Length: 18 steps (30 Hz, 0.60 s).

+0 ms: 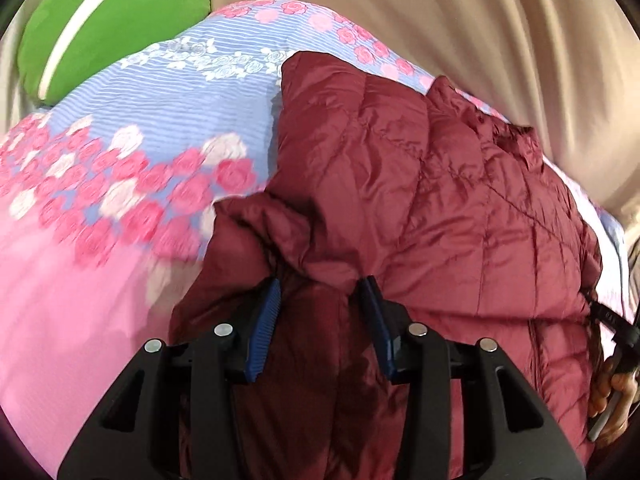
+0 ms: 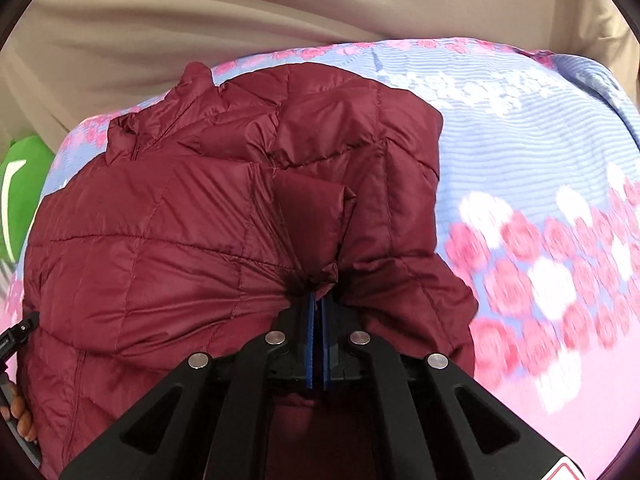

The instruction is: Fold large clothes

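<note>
A dark red quilted down jacket [image 1: 460,200] lies bunched on a flowered bed cover, its collar toward the far side. In the left wrist view my left gripper [image 1: 320,284] has its blue pads pressed on a thick fold of the jacket's near edge, the jaws held apart by the padding. In the right wrist view the jacket [image 2: 160,240] fills the middle and left. There my right gripper [image 2: 318,296] is shut on a thin pinch of its fabric, which puckers at the fingertips. Both grips sit on the near edge.
The bed cover [image 1: 120,160] [image 2: 540,160] is blue-striped with pink and white roses, turning plain pink near me. A green pillow [image 1: 100,28] [image 2: 16,200] lies at the far left. Beige curtain folds [image 1: 480,20] [image 2: 200,20] hang behind. A hand [image 1: 608,396] shows at the right edge.
</note>
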{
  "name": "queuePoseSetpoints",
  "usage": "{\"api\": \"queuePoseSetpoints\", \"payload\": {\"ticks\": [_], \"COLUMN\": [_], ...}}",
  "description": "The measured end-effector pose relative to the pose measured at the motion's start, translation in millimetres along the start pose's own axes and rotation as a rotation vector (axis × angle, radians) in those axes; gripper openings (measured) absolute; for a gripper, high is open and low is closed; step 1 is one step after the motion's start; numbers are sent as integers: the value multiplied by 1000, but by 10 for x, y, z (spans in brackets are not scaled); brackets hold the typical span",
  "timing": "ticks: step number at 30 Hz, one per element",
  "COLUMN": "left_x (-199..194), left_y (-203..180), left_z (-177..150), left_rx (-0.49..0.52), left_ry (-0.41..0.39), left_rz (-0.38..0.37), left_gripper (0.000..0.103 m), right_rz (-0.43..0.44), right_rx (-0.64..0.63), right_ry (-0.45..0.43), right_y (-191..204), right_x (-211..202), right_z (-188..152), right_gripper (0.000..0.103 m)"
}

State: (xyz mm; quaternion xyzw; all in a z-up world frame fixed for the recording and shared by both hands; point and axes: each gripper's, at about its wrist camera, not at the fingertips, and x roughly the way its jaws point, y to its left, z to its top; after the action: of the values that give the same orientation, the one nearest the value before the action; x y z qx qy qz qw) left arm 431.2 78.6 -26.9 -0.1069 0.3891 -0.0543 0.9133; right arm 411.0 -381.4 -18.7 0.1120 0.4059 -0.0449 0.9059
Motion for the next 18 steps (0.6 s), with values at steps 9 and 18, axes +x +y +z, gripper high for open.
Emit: {"api": "queuePoseSetpoints", "payload": {"ticks": [9,18], "left_x": [-560,501], "left_y": [-406,-354], "left_z": [508,639], "left_rx": [48,69], "left_ry": [-135,56], "left_rz": [-9,159], "left_gripper": [54,52], "right_rz": [-92,-157], "right_rx": [-102,-91], "right_ry": [-129,-40], "right_y": [228,115], "right_x": [-300,-39], "right_z": [432,494], "right_gripper": [2,14]}}
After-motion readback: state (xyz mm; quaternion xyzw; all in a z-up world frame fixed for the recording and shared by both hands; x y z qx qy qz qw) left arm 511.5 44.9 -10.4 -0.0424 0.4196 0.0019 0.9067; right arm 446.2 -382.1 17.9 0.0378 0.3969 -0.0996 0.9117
